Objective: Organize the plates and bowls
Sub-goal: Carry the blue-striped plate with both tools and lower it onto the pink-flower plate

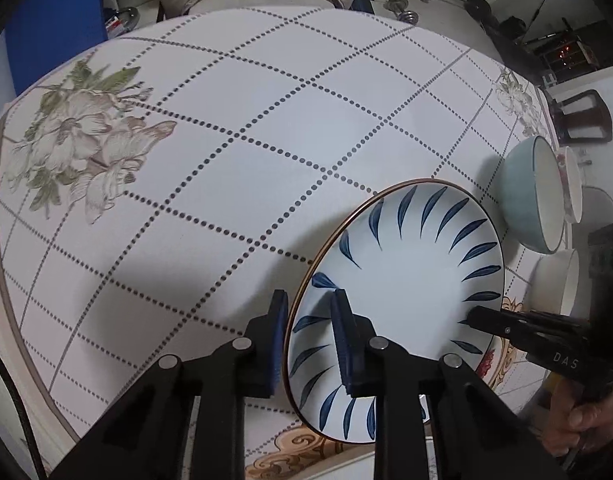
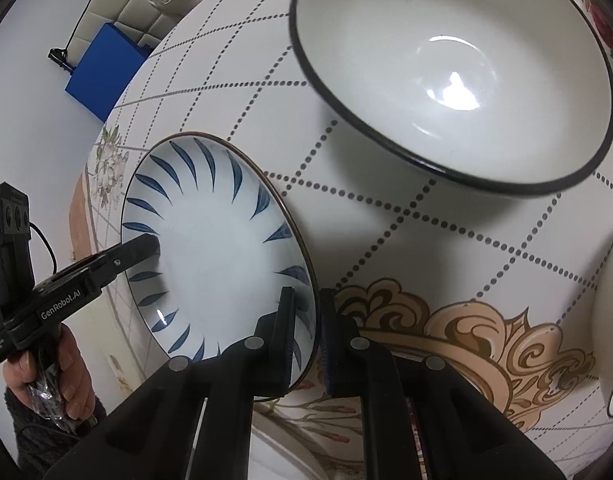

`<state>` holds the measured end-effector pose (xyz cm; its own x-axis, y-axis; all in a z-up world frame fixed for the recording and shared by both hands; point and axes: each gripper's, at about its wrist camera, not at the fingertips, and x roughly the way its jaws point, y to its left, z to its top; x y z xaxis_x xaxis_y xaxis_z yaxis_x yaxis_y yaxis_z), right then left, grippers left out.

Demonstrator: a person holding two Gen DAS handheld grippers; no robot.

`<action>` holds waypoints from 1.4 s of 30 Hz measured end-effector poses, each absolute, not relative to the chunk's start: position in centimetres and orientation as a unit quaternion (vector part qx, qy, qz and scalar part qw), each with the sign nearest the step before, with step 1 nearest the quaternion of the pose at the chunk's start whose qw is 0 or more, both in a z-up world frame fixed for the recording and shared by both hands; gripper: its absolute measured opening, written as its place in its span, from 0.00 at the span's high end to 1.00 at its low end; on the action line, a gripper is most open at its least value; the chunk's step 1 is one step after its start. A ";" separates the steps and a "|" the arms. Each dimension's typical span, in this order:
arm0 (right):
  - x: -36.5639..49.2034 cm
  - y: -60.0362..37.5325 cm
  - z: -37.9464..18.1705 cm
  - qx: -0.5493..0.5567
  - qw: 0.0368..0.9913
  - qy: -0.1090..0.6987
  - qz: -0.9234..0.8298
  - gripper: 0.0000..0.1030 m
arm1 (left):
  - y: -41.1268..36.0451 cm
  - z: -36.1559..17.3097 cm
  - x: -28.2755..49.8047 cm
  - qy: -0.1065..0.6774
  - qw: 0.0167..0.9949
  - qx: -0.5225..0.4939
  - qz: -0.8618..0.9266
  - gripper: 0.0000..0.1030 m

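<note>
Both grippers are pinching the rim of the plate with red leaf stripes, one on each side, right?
Almost. The leaf stripes on the plate are blue, not red, as both wrist views show. The rest holds: the left gripper and the right gripper each pinch its rim on opposite sides.

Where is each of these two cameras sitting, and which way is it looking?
Left wrist view: on the left claw, looking steeply down at the tablecloth; its own fingers straddle the plate rim; the right claw and its hand show.
Right wrist view: on the right claw, looking down; its fingers pinch the opposite rim of the plate; the left claw and its hand show.
Shared: the plate, both claws, the blue bowl, the tablecloth.
</note>
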<state>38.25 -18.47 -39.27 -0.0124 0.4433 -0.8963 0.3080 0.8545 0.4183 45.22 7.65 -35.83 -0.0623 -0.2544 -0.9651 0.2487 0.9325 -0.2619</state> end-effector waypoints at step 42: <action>21.2 -11.1 -35.5 0.139 0.620 0.759 0.138 0.89 | 15.1 -34.5 22.8 0.737 0.671 -0.038 -0.072 0.82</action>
<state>21.17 -11.13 -35.51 -0.1915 0.3825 -0.9039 0.0410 0.9233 0.3820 22.83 15.12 -34.51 -0.0964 -0.1531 -0.9835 0.0408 0.9867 -0.1576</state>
